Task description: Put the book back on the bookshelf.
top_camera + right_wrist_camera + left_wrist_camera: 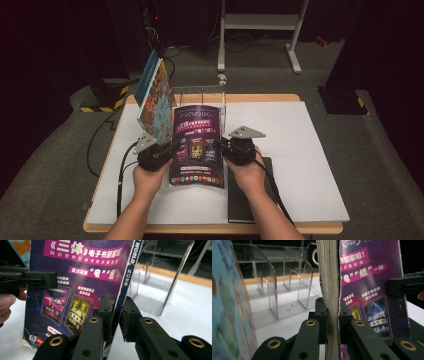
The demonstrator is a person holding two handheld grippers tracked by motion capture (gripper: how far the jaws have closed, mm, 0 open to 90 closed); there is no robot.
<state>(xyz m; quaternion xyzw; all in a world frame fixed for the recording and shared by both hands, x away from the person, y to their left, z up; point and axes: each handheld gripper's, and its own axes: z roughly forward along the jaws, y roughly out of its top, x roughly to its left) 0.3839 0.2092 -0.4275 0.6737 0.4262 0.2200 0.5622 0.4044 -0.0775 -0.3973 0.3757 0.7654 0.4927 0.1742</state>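
Note:
A purple magazine [196, 145] stands upright above the white table top, held from both sides. My left gripper [171, 148] is shut on its page edge; in the left gripper view the jaws [333, 312] pinch the thick stack of pages [329, 277], with the purple cover [369, 290] to the right. My right gripper [223, 146] is shut on the spine side; in the right gripper view its pads [116, 312] close around the blue spine [130, 272]. The left gripper [32, 280] shows across the cover [80, 277], and the right gripper [405, 285] shows likewise.
A clear acrylic rack [200, 95] [282, 290] [175, 277] stands just behind the magazine. A colourful book [155, 100] [224, 302] leans upright at the rack's left. A black book [245, 200] lies flat under the right forearm. The white mat [300, 150] is bare to the right.

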